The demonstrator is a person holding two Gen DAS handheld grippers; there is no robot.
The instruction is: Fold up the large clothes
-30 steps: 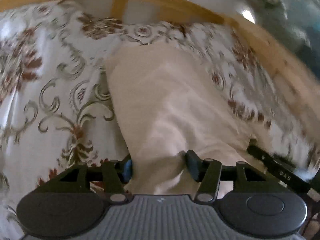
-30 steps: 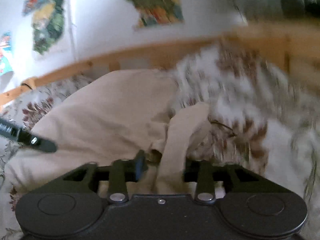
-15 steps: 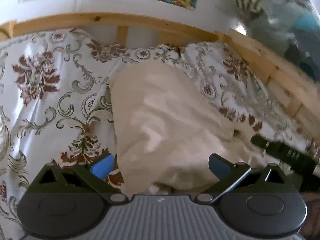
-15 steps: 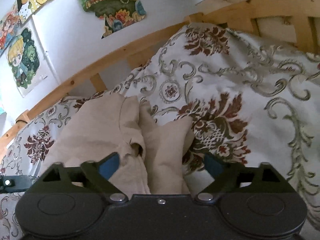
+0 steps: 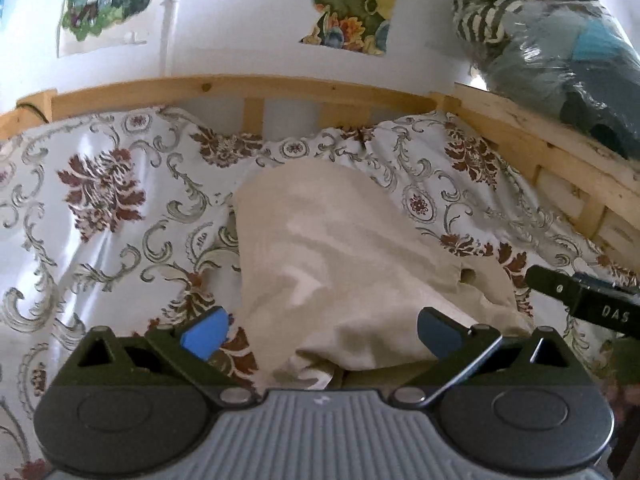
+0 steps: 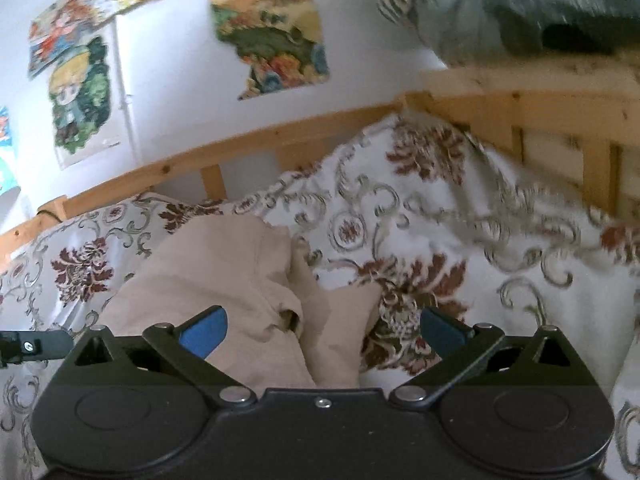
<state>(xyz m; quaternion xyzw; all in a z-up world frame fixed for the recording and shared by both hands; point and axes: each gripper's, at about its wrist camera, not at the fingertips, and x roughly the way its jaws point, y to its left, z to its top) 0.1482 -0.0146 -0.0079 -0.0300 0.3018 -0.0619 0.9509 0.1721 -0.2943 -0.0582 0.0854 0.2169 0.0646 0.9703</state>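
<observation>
A beige garment (image 5: 340, 260) lies in a folded heap on the floral bedspread (image 5: 100, 200). My left gripper (image 5: 320, 334) hovers over its near edge, open wide, and its blue pads (image 5: 204, 336) touch nothing. In the right wrist view the same garment (image 6: 224, 276) shows a loose sleeve end pointing toward me. My right gripper (image 6: 324, 330) is above that end with its jaws still opening; the cloth lies below them, not pinched. Each gripper's black finger shows at the edge of the other's view: the right gripper (image 5: 580, 300), the left gripper (image 6: 36, 346).
A wooden bed rail (image 5: 248, 88) runs along the far side and turns the corner at the right (image 6: 560, 92). A plastic-wrapped bundle of textiles (image 5: 560, 48) rests on the right-hand rail. Picture posters (image 6: 80, 92) hang on the white wall behind.
Both grippers went from shut on the beige cloth to wide open and let it drop. Both pulled back and rose, so more of the wall and rail shows.
</observation>
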